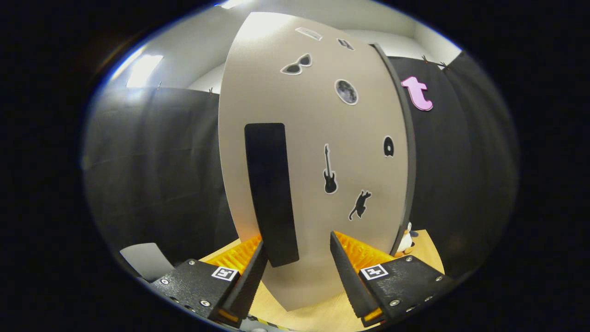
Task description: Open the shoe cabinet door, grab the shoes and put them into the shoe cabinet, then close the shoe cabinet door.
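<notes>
A: Where's the claw (297, 272) relative to the cabinet door (313, 152)?

B: Right up against it. The door fills the space just ahead, a pale panel with small stickers, and its dark handle (271, 193) runs upright, long axis vertical. The lower end of the handle sits between the two fingers, closer to the left finger (251, 272) than to the right one (348, 272).

A: Clamped on it?

B: No. The fingers stand apart, with a clear gap on the right side of the handle. The left one looks near it, perhaps touching, but I can't tell.

A: And the pose?

B: The claw points straight at the door, tilted a little upward, low over the wooden bench (318, 316). The door's far edge (405, 152) is to the right, so I'd judge it swings from there or from the left; the hinge side isn't clear.

A: Shoes?

B: None to be made out. A small penguin figure (405, 240) stands on the bench beyond the right finger.
</notes>
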`<state>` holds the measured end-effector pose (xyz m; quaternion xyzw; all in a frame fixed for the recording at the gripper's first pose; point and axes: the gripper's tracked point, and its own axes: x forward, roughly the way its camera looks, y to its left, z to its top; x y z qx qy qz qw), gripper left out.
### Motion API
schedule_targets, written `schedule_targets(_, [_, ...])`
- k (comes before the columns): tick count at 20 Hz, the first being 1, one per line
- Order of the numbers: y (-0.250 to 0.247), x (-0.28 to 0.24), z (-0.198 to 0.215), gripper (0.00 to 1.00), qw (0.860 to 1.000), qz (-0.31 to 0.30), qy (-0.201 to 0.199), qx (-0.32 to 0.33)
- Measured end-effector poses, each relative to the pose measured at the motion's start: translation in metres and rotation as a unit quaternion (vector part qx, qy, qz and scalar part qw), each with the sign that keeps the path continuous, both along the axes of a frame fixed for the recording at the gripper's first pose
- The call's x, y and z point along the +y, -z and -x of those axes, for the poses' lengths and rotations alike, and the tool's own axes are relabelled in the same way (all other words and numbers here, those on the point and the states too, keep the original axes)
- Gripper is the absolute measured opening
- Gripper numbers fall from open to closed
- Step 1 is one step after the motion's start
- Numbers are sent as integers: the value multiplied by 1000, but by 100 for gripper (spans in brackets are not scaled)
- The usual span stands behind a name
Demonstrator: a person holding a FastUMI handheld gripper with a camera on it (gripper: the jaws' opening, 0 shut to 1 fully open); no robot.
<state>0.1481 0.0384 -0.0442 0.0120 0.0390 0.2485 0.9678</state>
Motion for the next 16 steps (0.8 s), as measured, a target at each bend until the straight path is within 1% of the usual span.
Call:
schedule_targets(2, [2, 30, -23, 86, 1000, -7, 0, 2])
schedule_targets(5, [-2, 63, -56, 93, 1000, -12, 9, -7])
schedule_targets(10, [-5, 81, -74, 94, 999, -26, 37, -6])
schedule_targets(12, [-4, 84, -82, 94, 998, -24, 59, -14])
schedule_targets(16, [-2, 89, -91, 95, 996, -20, 89, -17])
